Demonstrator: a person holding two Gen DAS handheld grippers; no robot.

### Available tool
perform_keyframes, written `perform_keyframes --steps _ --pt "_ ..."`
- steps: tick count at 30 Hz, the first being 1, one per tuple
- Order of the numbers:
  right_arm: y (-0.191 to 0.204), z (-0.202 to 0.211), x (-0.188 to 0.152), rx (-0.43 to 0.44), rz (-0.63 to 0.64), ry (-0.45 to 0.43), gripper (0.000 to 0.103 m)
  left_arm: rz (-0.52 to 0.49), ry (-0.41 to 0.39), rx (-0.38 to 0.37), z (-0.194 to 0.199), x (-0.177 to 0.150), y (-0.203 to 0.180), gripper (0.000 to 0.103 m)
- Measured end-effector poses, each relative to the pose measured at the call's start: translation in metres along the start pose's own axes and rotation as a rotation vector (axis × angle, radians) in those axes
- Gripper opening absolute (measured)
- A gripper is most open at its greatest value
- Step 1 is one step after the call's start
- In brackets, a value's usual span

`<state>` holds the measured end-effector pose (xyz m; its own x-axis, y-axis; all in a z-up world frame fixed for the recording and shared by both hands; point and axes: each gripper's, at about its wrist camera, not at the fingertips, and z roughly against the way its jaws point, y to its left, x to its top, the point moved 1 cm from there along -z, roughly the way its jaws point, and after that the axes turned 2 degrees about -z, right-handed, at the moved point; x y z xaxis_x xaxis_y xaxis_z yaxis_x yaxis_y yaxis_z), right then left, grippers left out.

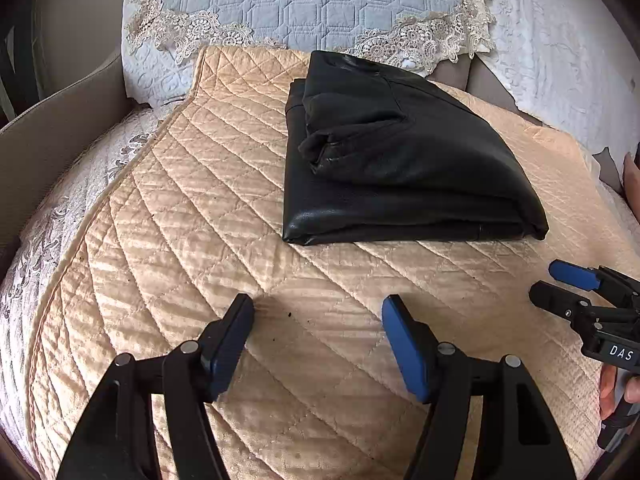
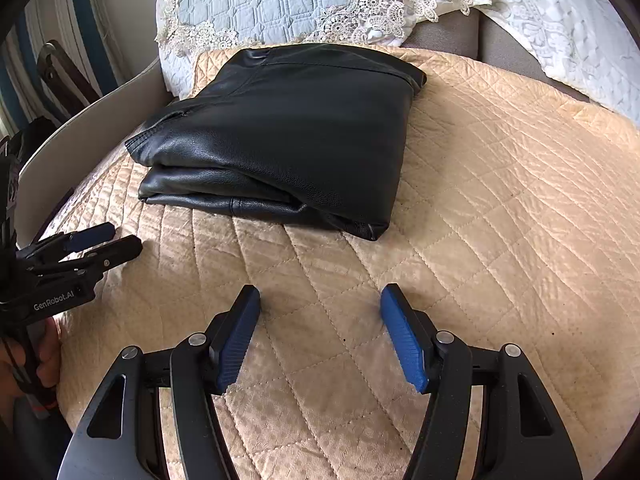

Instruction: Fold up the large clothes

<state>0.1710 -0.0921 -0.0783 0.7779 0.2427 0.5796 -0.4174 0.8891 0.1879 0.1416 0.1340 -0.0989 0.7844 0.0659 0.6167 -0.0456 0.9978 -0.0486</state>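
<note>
The black leather garment lies folded into a thick, squarish bundle on the peach quilted satin cover, towards its far edge, just short of the pale blue quilted pillow with lace trim. Its layers are stacked, with the smooth fold facing the near edge and the looser, crumpled ends on the side nearest the grey upholstered side rail. To my eye the folding looks finished; it sits squarely enough that nothing needs holding down.

That would explain the tools standing off. The left gripper hangs over bare cover near the front edge, its blue fingers spread apart with nothing between them. The right gripper is likewise apart from the garment, fingers wide and empty. Each appears at the edge of the other's view, side by side, a hand wrapped round the handle. Both point down at the cover, well clear of the bundle.
</note>
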Motion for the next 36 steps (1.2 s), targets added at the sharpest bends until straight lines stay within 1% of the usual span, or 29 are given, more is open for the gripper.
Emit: perform_keyframes --steps 30,32,36 --pt "-0.0001 -0.0001 -0.0003 0.0 -0.001 -0.001 0.064 0.001 -0.001 0.0 0.0004 -0.0004 0.0 0.07" --pt "-0.0001 0.0 -0.0003 0.0 -0.001 -0.001 0.064 0.001 -0.001 -0.001 0.0004 -0.0005 -0.0001 0.07" --pt "0.0 -0.0002 -0.0002 -0.001 -0.001 -0.001 0.064 -0.003 -0.001 -0.01 0.0021 0.0004 -0.002 0.075"
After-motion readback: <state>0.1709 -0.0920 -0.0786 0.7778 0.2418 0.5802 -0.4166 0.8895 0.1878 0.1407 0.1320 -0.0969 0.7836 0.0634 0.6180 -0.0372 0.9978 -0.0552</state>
